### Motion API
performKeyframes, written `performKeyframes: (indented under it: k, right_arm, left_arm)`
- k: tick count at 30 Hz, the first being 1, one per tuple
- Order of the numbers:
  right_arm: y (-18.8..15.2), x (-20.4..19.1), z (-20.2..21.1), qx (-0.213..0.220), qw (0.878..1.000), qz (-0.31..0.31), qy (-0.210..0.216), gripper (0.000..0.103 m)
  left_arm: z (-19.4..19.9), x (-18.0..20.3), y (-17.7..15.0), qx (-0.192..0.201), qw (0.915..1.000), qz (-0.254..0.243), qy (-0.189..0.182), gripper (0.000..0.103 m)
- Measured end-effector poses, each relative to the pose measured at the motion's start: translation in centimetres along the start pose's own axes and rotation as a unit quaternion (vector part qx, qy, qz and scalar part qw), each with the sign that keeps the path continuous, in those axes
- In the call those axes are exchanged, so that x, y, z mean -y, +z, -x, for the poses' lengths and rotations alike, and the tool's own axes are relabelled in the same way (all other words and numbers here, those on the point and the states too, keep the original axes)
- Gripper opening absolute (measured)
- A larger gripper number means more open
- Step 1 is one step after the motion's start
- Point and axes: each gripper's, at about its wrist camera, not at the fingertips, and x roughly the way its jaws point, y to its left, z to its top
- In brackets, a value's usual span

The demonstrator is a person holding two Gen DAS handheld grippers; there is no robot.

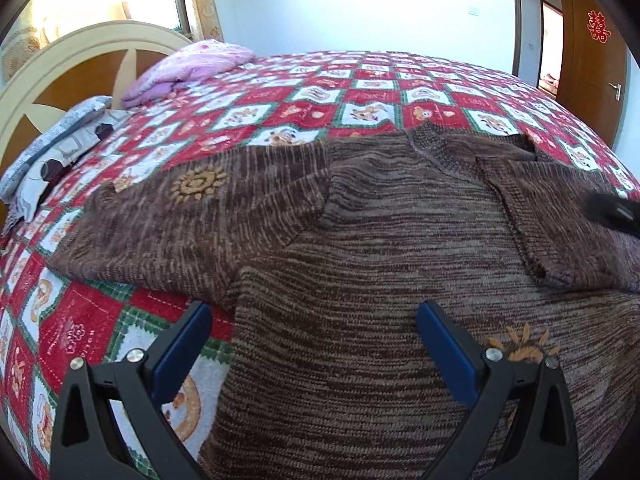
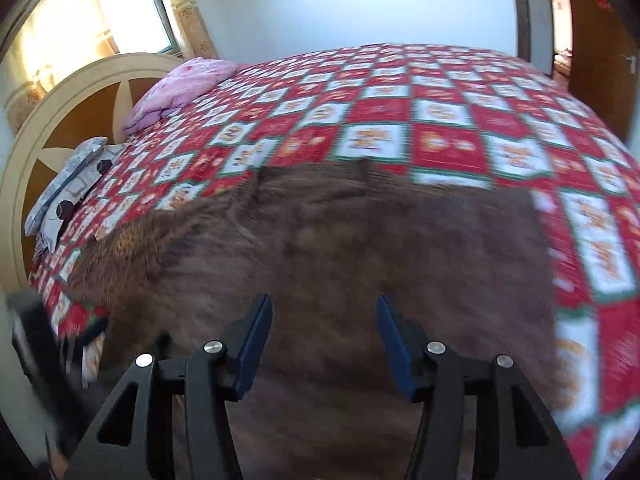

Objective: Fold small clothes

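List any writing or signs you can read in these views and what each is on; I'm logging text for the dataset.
"囍": red double-happiness cutout on the wooden door.
Red squares of the bedspread carry pale lettering, too small to read.
Sweater: sun motifs only, no text.
Right wrist view: too blurred to read anything.

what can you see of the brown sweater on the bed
The sweater is a thick ribbed knit, brown streaked with tan, with tan sun-like motifs on one sleeve and near the hem. It lies flat on the checked bedspread, collar at the far side. One sleeve stretches out sideways; the other is folded across the chest. Both hand-held grippers, left and right, are open over it and grip nothing. The right wrist view is blurred.
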Motion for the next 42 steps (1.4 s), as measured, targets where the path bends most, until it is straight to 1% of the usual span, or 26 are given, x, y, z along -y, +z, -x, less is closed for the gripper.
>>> performKeyframes:
  k: [2,3,4,5,8,11,12,14,16,17,20,22,24,27,29,31,34,36,37,38,39,40,41,42]
  right_arm:
    - [-1.5,2.2,2.4,0.012,1.000,-0.004,-0.023,0.062]
    - [-2.3,3.3,3.4,0.020,0.999,-0.003,-0.033,0.064]
    - [-3.2,4.4,4.5,0.028,0.998,-0.003,-0.047,0.066]
    - [-3.8,5.2,5.2,0.037,0.997,-0.003,-0.060,0.066]
    - [-5.1,7.0,6.5,0.065,0.994,-0.011,-0.092,0.066]
    - [-6.1,8.2,7.4,0.095,0.991,-0.034,-0.087,0.066]
    - [-6.3,8.4,7.6,0.106,0.990,-0.040,-0.082,0.066]
    - [-6.8,8.9,7.8,0.124,0.988,-0.043,-0.080,0.066]
    - [-7.3,9.4,7.7,0.125,0.987,-0.050,-0.090,0.067]
    - [-7.5,9.7,7.5,0.122,0.987,-0.050,-0.089,0.067]
    - [-8.0,10.2,7.1,0.114,0.987,-0.049,-0.101,0.067]
    - [-8.1,10.4,6.8,0.109,0.987,-0.052,-0.103,0.067]
    - [-8.1,10.3,6.7,0.110,0.988,-0.052,-0.099,0.067]
    - [-8.3,9.8,6.8,0.117,0.987,-0.040,-0.102,0.067]
    - [-8.5,9.7,6.7,0.116,0.987,-0.036,-0.102,0.067]
    - [-8.6,9.6,6.4,0.110,0.988,-0.033,-0.102,0.067]
    - [-8.6,9.4,5.7,0.091,0.991,-0.028,-0.099,0.067]
    - [-8.5,9.1,5.6,0.090,0.991,-0.024,-0.092,0.067]
    - [-8.2,8.9,5.8,0.094,0.992,-0.021,-0.086,0.067]
    - [-7.5,8.4,6.0,0.099,0.992,-0.014,-0.081,0.067]
    - [-7.0,8.0,6.2,0.105,0.991,-0.006,-0.079,0.067]
    - [-6.3,7.4,6.2,0.107,0.991,0.007,-0.075,0.067]
    - [-5.5,6.7,5.9,0.101,0.992,0.024,-0.066,0.067]
    - [-4.8,6.2,5.4,0.091,0.994,0.036,-0.050,0.067]
  left_arm:
    - [-0.2,0.0,0.3,-0.011,0.9996,-0.007,-0.023,0.103]
    - [-0.1,0.1,0.4,-0.015,0.9994,-0.013,-0.028,0.103]
    - [0.1,0.2,0.5,-0.016,0.9994,-0.020,-0.025,0.103]
    - [0.6,0.5,0.7,-0.015,0.9992,-0.026,-0.027,0.103]
    - [2.4,2.1,1.7,-0.004,0.9977,-0.033,-0.059,0.103]
    - [3.2,5.0,2.8,-0.011,0.9941,-0.055,-0.093,0.103]
    - [3.2,5.9,3.1,-0.014,0.9930,-0.062,-0.099,0.101]
    - [2.6,7.9,3.5,-0.023,0.9912,-0.079,-0.104,0.093]
    - [0.9,9.4,3.7,-0.054,0.9898,-0.083,-0.103,0.074]
    - [0.2,9.7,3.8,-0.067,0.9890,-0.075,-0.108,0.070]
    - [-0.5,9.7,4.1,-0.063,0.9873,-0.041,-0.140,0.046]
    - [-0.1,10.0,4.2,-0.056,0.9844,-0.038,-0.163,0.007]
    - [0.6,10.5,4.1,-0.046,0.9849,-0.053,-0.159,0.007]
    - [1.8,10.3,4.2,-0.027,0.9856,-0.061,-0.155,0.007]
    - [2.3,9.4,4.9,-0.016,0.9856,-0.049,-0.161,0.007]
    - [2.7,8.5,5.3,-0.007,0.9872,-0.038,-0.154,0.007]
    - [2.0,8.1,4.9,-0.015,0.9894,-0.045,-0.137,0.007]
    - [1.1,8.3,4.2,-0.022,0.9908,-0.056,-0.121,0.009]
    - [0.7,8.4,3.8,-0.026,0.9914,-0.057,-0.115,0.014]
    - [0.3,8.3,3.5,-0.029,0.9929,-0.056,-0.101,0.015]
    - [0.2,8.2,3.3,-0.026,0.9941,-0.051,-0.092,0.019]
    - [0.3,8.0,3.2,-0.022,0.9948,-0.046,-0.089,0.029]
    - [0.3,7.9,3.2,-0.019,0.9961,-0.044,-0.075,0.037]
    - [0.5,7.7,3.3,-0.016,0.9970,-0.044,-0.061,0.055]
